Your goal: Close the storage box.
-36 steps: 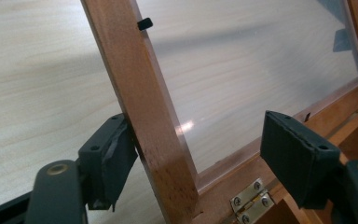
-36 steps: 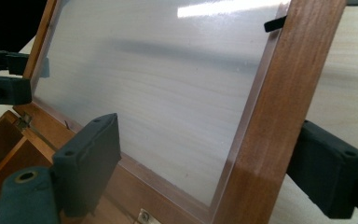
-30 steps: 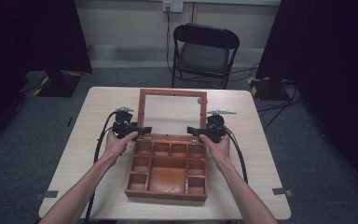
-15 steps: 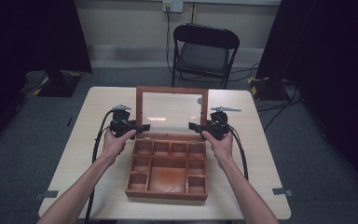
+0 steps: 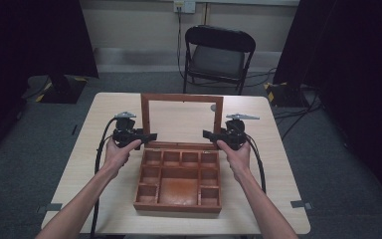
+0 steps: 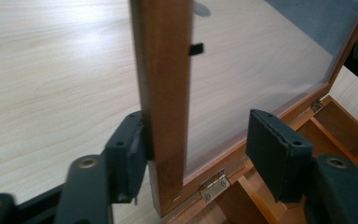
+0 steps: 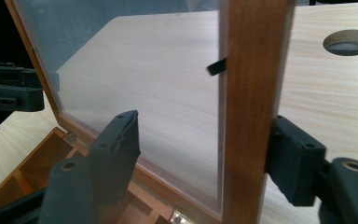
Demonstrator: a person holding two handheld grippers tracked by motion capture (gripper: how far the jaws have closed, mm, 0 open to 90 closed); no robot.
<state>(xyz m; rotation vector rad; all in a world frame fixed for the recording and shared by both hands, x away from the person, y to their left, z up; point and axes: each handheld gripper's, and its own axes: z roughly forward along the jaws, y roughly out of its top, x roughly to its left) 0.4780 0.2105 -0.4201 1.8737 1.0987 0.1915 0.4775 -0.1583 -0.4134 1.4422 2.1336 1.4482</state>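
Wooden compartment box (image 5: 179, 181) sits mid-tabletop (image 5: 89, 149) with its glazed lid (image 5: 182, 121) raised upright, the left claw (image 5: 148, 136) and right claw (image 5: 209, 134) each spread wide astride a side rail of the lid frame, one jaw touching it.

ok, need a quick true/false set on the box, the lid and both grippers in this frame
1. The wooden box has its lid raised upright. True.
2. The compartments hold small parts. False: they look empty.
3. The left gripper straddles the lid's side rail with its jaws apart. True; one jaw touches the rail, the other stands clear.
4. The right gripper is clamped on the lid's top edge. False: its jaws are open around the side rail, low down near the hinge.
5. The lid has a clear panel. True; the table shows through it.
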